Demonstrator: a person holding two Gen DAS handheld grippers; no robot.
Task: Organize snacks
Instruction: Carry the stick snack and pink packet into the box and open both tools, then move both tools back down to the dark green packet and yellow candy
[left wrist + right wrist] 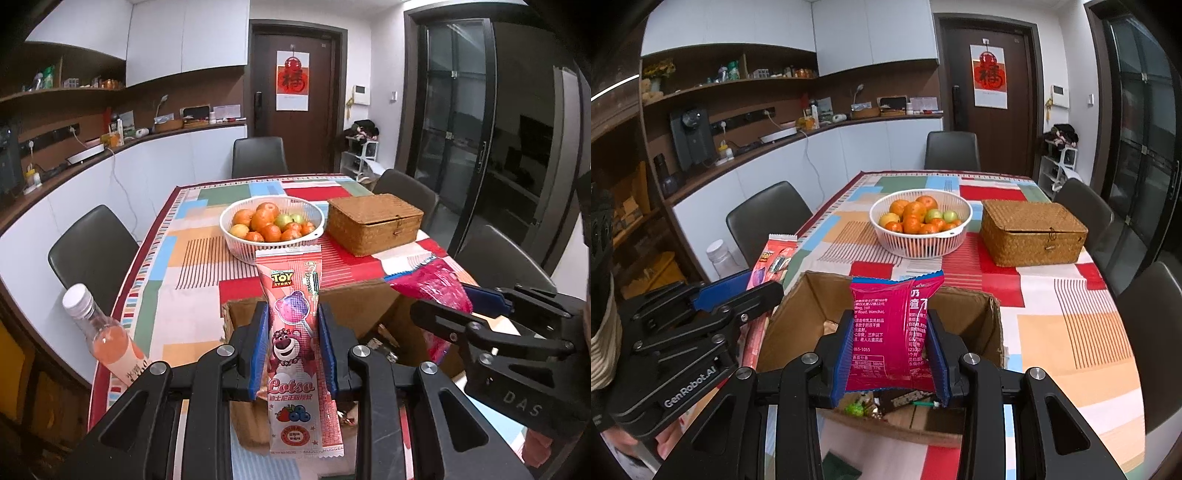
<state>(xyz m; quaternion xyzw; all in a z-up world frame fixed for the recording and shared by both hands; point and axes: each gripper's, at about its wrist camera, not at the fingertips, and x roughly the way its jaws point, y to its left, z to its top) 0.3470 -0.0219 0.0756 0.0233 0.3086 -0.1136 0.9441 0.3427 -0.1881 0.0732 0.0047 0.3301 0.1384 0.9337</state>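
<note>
Snacks sit pinched in both grippers above an open cardboard box. Nearest in the left wrist view, the left gripper has its blue pads pressed against the sides of a tall pink Lotso packet, which stands upright between them, its top edge reaching up in front of the fruit basket. In the right wrist view, the right gripper clamps a magenta snack bag the same way, printed back facing the camera, the bag hanging over the box's opening. Each gripper shows in the other's view: the left one at the left edge of the right wrist view with the pink packet sticking out past it, the right one at the right edge of the left wrist view with the magenta bag.

Just below them, the cardboard box stands on the table, flaps open, with a few small wrappers lying on its bottom. At the table's left edge a bottle of pink drink with a white cap leans outward.

Farther along the patchwork tablecloth, a white fruit basket holds oranges and a couple of green fruits. Just to its right rests a woven lidded box, closed. Dark chairs ring the table.
</note>
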